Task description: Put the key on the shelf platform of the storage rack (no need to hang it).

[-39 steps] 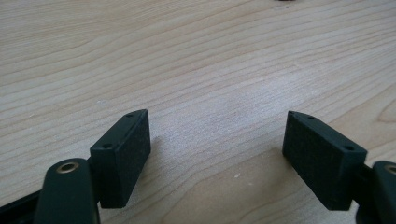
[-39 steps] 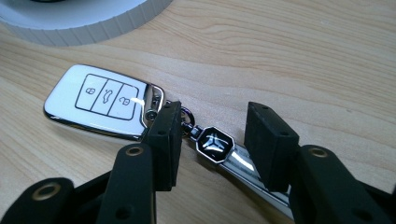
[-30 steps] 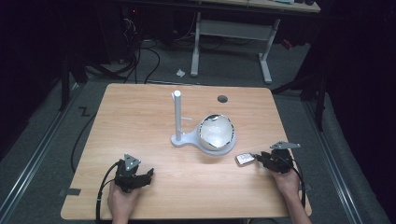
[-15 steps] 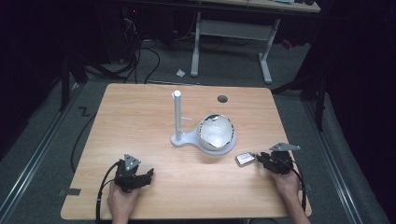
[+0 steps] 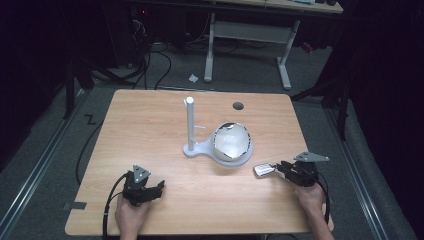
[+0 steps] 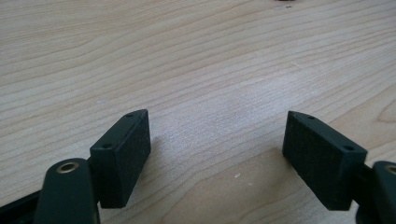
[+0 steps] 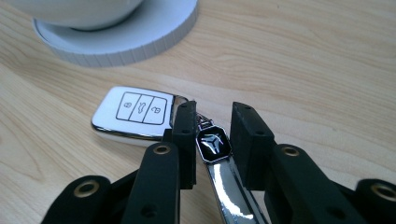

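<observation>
Jaws of the right hand-held gripper [image 7: 212, 135] have just been closing and are narrow around the key tag [image 7: 212, 144]. Its white car key [image 7: 133, 114] stays on the desk [image 5: 160, 130]. Left hand-held gripper [image 6: 217, 154] stays wide, holding nothing.

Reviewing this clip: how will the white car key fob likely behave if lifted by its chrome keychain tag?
The key fob would probably dangle and swing, since only a small link joins it to the tag. The tag's polished chrome looks slippery between the right gripper pads. The fob seems small and light.
</observation>
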Motion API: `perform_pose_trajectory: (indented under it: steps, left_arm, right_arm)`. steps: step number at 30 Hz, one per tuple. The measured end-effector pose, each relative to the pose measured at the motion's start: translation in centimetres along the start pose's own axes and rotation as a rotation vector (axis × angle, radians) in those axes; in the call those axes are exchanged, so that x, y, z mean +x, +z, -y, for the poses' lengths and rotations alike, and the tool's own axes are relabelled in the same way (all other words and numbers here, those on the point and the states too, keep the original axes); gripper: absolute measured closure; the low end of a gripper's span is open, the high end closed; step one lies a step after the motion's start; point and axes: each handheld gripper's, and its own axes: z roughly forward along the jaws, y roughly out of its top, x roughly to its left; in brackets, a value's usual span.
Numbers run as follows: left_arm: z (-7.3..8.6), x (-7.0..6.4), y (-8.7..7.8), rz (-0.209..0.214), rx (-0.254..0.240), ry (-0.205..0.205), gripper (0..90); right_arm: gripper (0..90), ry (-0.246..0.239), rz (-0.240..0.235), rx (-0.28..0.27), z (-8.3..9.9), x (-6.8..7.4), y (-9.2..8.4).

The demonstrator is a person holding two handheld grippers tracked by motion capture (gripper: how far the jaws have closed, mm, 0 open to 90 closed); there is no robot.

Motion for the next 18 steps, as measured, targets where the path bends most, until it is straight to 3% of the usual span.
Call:
perform_pose_trajectory:
  steps: [18]
  left_arm:
    - [0.0,0.0,0.0,0.001,0.000,0.001,23.8]
  right_arm:
    - [74.7,-0.015,-0.039,-0.076,-2.1,0.8,-2.1]
